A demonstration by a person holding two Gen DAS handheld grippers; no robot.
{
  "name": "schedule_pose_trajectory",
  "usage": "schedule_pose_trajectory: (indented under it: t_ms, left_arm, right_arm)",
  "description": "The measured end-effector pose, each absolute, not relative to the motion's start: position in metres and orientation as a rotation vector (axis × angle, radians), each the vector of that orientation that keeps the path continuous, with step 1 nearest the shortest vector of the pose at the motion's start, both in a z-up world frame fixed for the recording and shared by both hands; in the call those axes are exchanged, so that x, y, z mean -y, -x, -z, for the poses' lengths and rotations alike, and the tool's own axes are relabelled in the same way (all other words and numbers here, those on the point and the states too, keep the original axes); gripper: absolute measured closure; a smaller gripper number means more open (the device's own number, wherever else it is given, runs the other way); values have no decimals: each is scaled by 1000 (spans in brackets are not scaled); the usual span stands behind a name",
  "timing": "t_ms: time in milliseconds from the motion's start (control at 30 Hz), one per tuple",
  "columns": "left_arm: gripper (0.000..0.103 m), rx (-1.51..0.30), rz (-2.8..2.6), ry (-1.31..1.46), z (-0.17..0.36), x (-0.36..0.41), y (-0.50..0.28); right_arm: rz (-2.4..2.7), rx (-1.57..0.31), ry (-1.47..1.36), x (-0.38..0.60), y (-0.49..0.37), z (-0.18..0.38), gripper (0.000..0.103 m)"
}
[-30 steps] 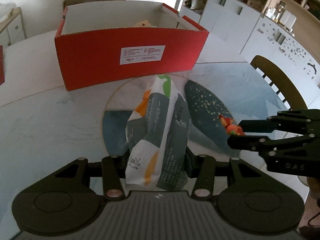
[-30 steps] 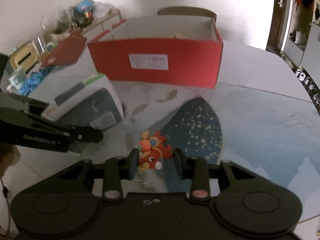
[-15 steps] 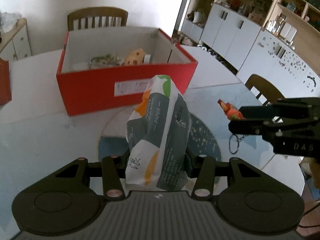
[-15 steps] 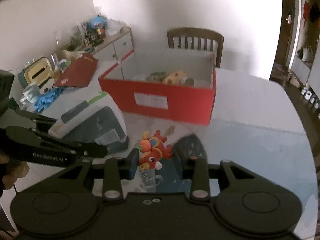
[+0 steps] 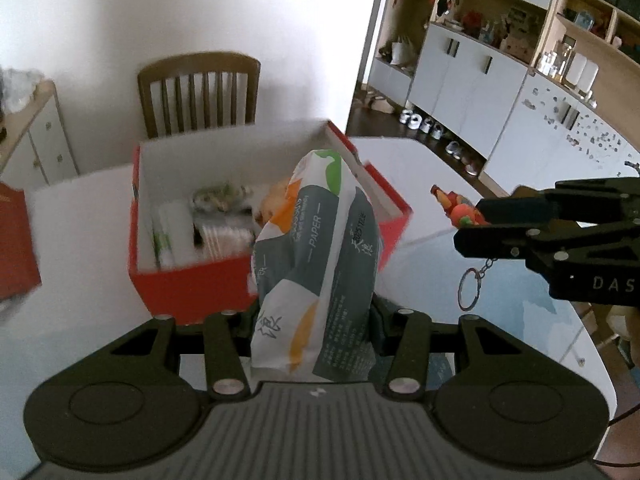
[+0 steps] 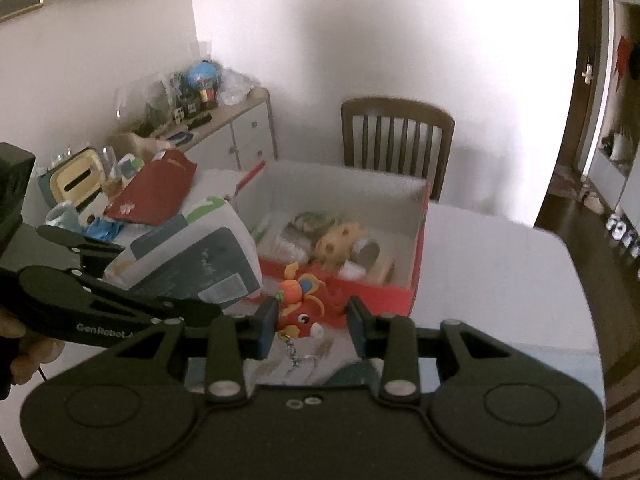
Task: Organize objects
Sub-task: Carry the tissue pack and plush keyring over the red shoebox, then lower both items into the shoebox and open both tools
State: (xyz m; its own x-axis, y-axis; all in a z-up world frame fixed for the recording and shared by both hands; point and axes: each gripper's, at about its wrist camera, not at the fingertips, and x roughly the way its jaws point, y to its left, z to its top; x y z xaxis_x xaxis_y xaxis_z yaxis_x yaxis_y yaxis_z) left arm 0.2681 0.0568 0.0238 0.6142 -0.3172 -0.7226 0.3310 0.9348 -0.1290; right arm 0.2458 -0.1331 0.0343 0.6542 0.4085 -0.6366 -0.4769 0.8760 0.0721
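Observation:
My left gripper (image 5: 316,316) is shut on a grey, white and orange paper tissue pack (image 5: 320,256), held in the air in front of the open red box (image 5: 192,284). The pack also shows in the right wrist view (image 6: 192,256). My right gripper (image 6: 312,320) is shut on a red fish toy keychain (image 6: 300,308), its ring hanging below. The toy also shows in the left wrist view (image 5: 456,208), held right of the box. The red box (image 6: 384,296) holds several items, among them a yellow spotted toy (image 6: 340,240).
A wooden chair (image 5: 198,92) stands behind the table. The red box lid (image 6: 156,192) leans at the left by a cluttered sideboard (image 6: 224,120). White cabinets (image 5: 480,92) line the right. The white table top (image 6: 500,272) extends right of the box.
Both grippers have risen with their loads and moved toward the box, so its inside now shows from above. The keychain ring now hangs free off the table.

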Motion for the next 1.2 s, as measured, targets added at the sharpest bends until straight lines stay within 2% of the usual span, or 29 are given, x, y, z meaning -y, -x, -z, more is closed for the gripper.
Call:
schedule_pose_trajectory:
  t_ms: [233,467,833,1200]
  left_arm:
    - [56,-807,332,-66,-41,-64,-318]
    - [56,-805,269,-149,-37,-69,-371]
    - [56,-906,218,-216,11,-66,-431]
    - [55,-1016,233,-205,55,-69,-458]
  right_arm:
    - [-485,-659,131,117,-294,-52,67]
    - [-457,-663,153,95,-341,-46,66]
    - [-426,-774,187,65,-382,7,67]
    - [-409,-869,211,60,-380,54,66]
